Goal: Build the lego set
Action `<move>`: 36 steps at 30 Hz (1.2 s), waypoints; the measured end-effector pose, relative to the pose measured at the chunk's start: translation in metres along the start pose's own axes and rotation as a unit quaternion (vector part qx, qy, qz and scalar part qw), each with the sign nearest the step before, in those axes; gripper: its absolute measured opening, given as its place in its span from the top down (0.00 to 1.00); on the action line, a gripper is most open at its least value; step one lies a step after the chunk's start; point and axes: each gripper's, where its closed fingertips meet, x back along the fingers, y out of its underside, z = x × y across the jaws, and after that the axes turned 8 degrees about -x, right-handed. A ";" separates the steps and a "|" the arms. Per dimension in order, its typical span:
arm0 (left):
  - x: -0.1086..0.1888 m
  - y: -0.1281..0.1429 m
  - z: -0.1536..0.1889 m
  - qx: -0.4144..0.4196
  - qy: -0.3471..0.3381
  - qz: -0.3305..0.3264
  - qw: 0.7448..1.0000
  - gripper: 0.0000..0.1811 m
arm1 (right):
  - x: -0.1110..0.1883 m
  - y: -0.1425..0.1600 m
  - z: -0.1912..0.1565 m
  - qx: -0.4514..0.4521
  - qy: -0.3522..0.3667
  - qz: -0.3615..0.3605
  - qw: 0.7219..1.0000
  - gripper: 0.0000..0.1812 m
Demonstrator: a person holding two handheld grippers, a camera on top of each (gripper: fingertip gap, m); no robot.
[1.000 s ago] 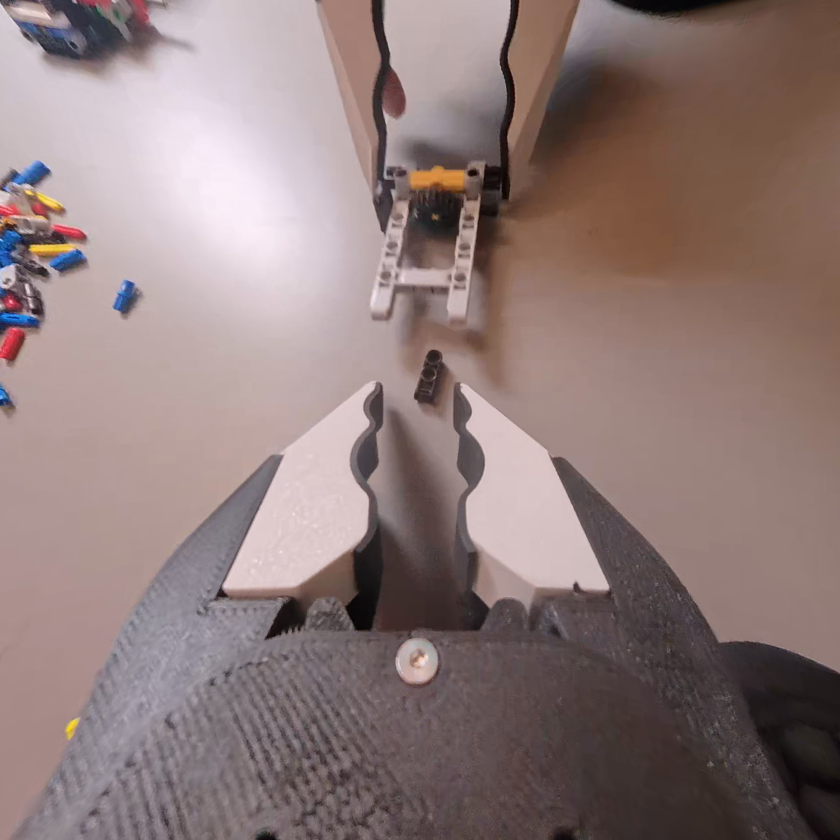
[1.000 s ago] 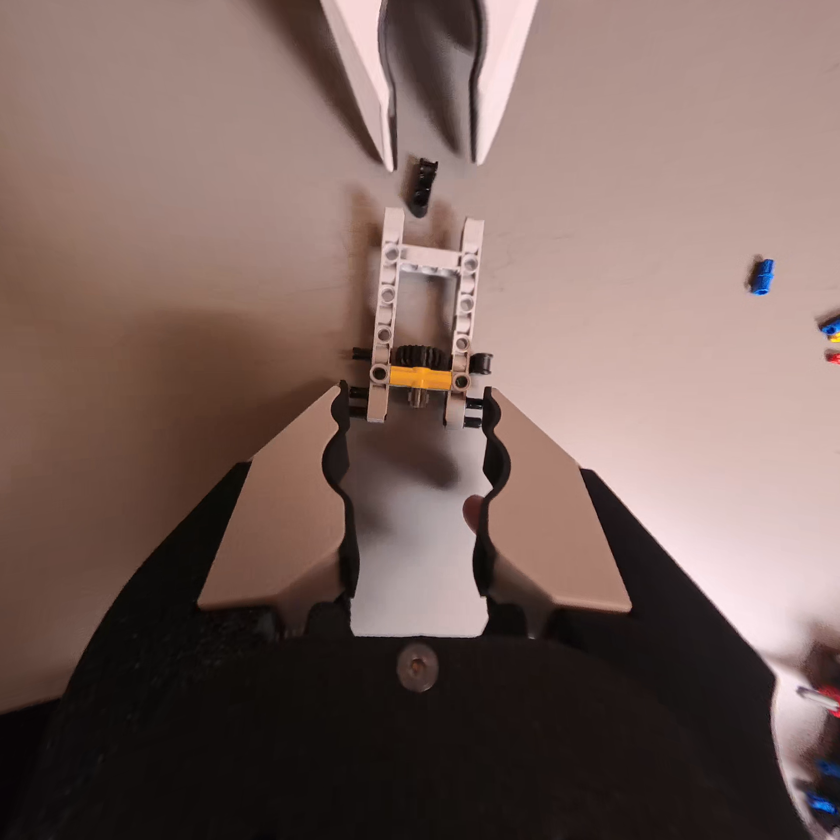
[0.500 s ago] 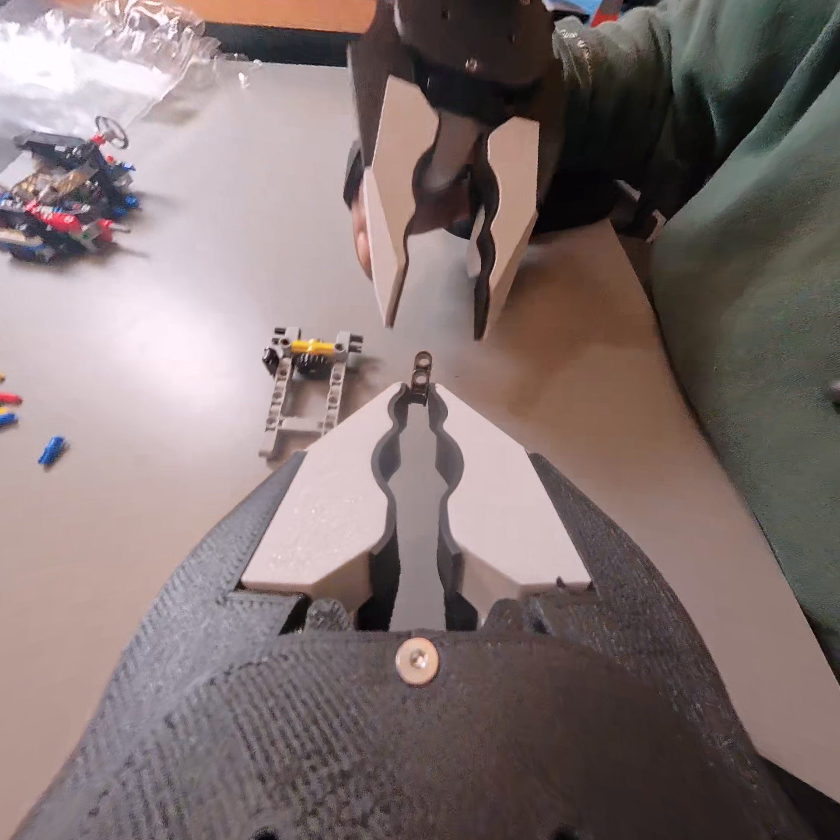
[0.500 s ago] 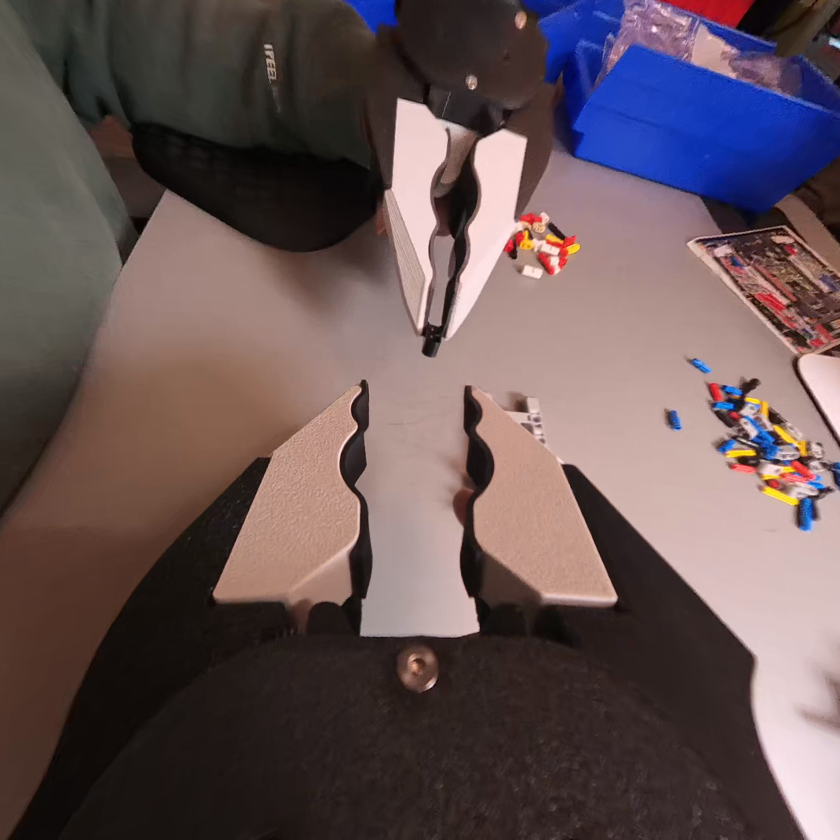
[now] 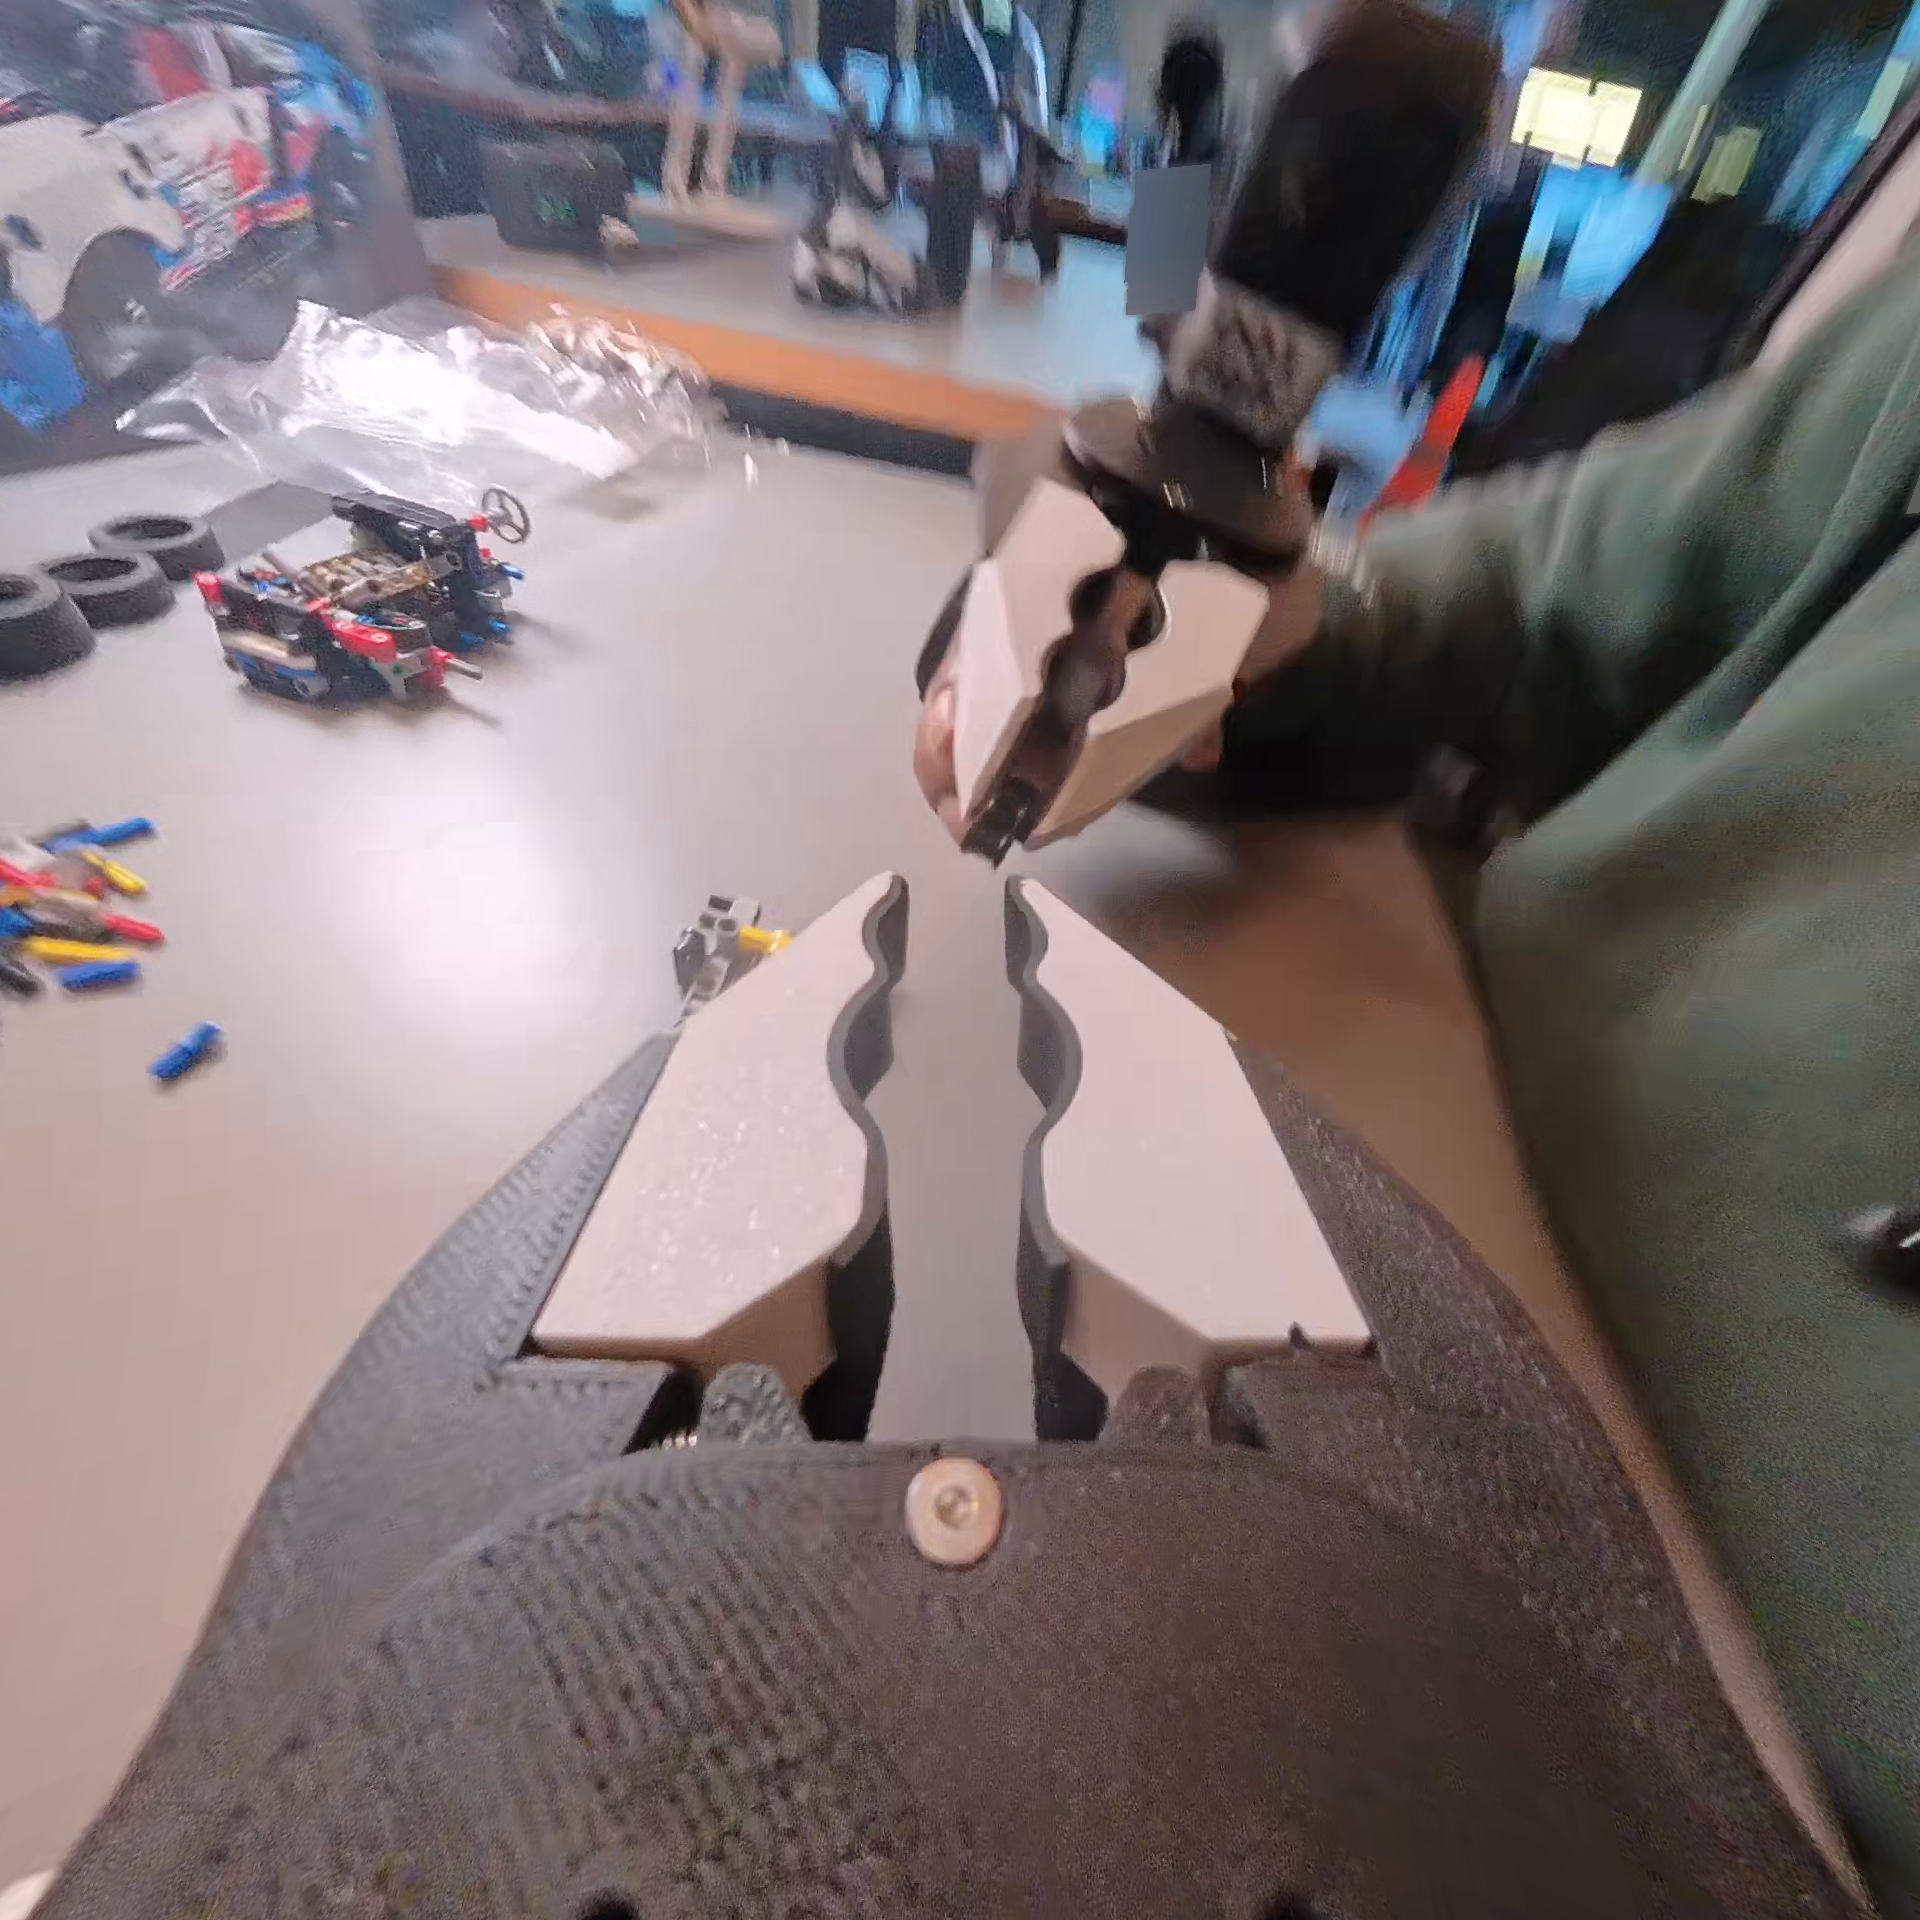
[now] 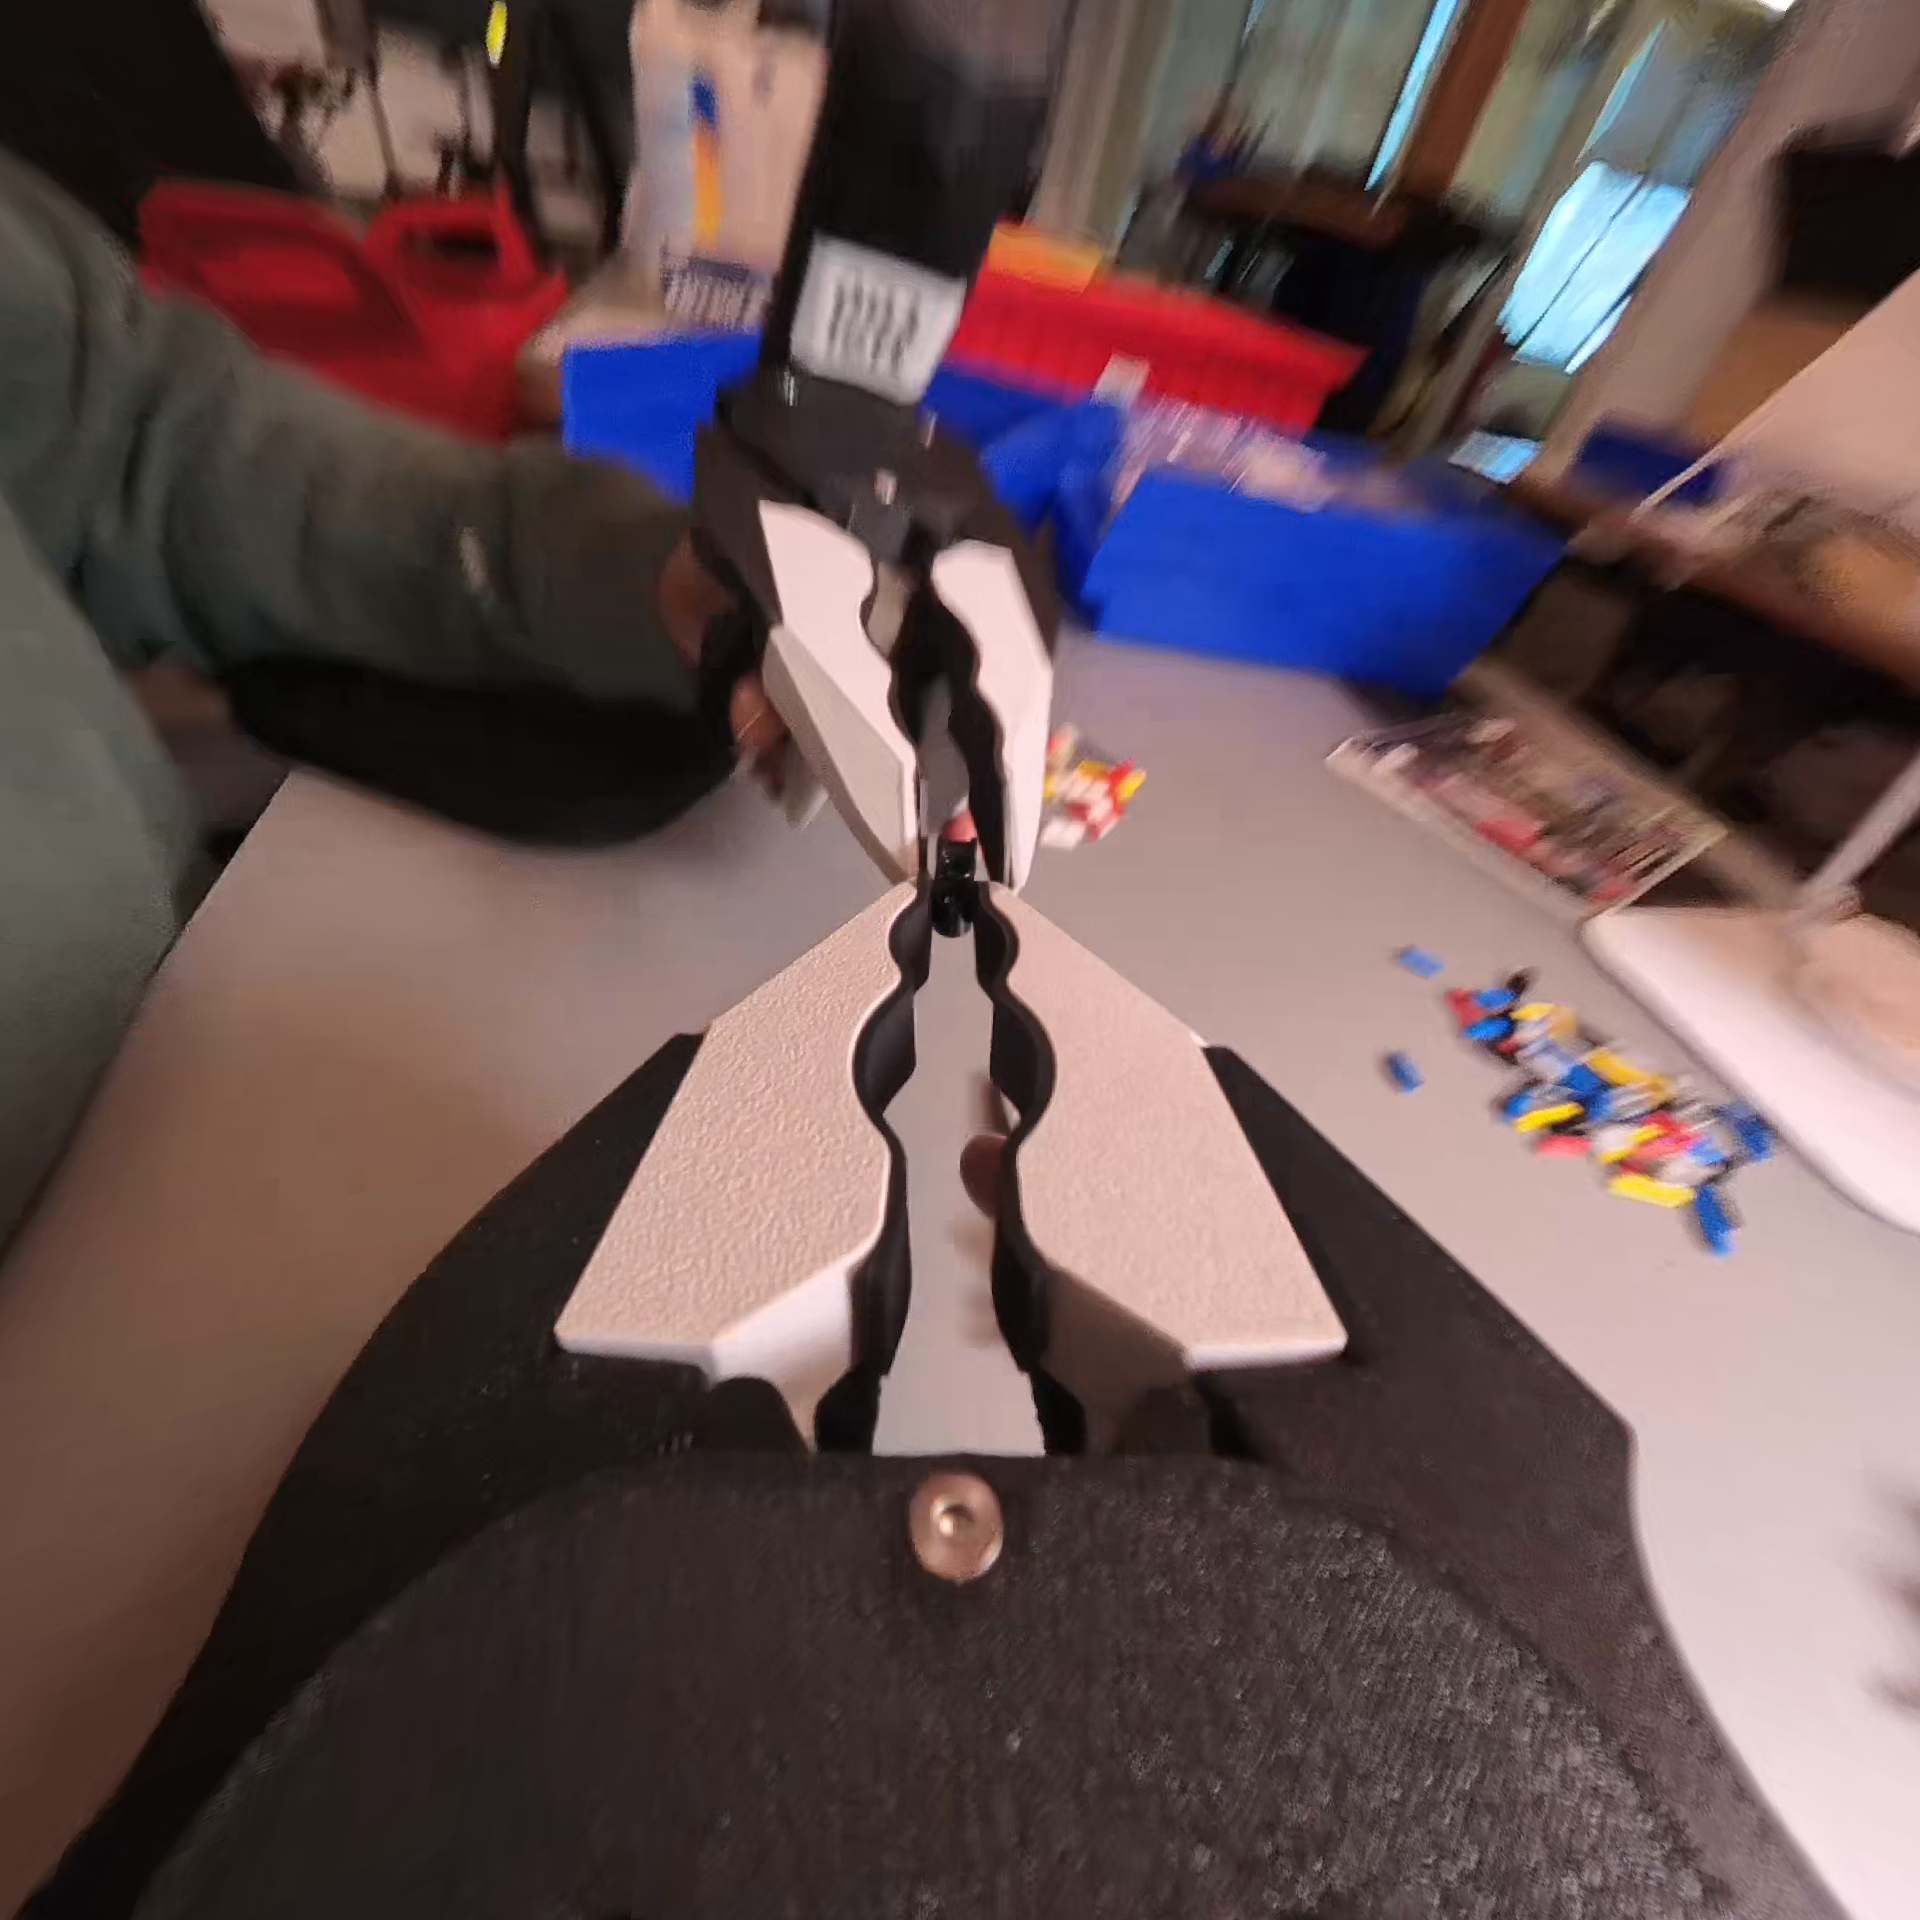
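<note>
- The left gripper (image 5: 956,883) hung above the table (image 5: 416,1091) with its jaws a clear gap apart and nothing between them.
- The right gripper (image 6: 951,896) had its tips pinched on the small black piece (image 6: 951,912), which was held in the air between the two grippers, tip to tip.
- The grey frame (image 5: 722,935) with its yellow bar lay on the table just left of the left gripper's finger, which partly hid it.
- The table's near edge ran close along the right side, against the person's green sleeve (image 5: 1610,623). The open room lay to the left, a bare stretch out to the loose pieces (image 5: 73,920).
- Farther back stood a half-built car (image 5: 358,608), three tyres (image 5: 104,587) and a crumpled plastic bag (image 5: 416,395).
- In the right wrist view, blue bins (image 6: 1299,561) closed off the far side, and a booklet (image 6: 1527,790) lay near the right edge.
- A box with a car picture (image 5: 135,208) and a white label on the left gripper's handle showed, but motion blur left no writing readable.
- Half a second before, the left gripper had gripped the black piece while the right one stood open; now the piece had changed over, and both grippers had risen higher above the table.
</note>
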 end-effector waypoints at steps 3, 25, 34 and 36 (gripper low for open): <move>0.006 -0.021 -0.007 0.170 0.044 0.096 0.980 0.90 | 0.010 -0.029 0.016 0.084 0.092 0.083 0.989 0.97; -0.004 0.017 -0.013 0.083 -0.033 -0.089 0.992 0.97 | -0.008 0.014 0.009 0.152 0.064 -0.046 0.985 0.88; -0.016 0.047 0.000 0.051 -0.018 -0.186 0.981 0.97 | -0.014 0.052 0.000 0.169 0.033 -0.148 0.974 0.94; -0.016 0.047 0.002 0.057 -0.012 -0.183 0.981 0.97 | -0.014 0.053 0.000 0.161 0.031 -0.151 0.975 0.96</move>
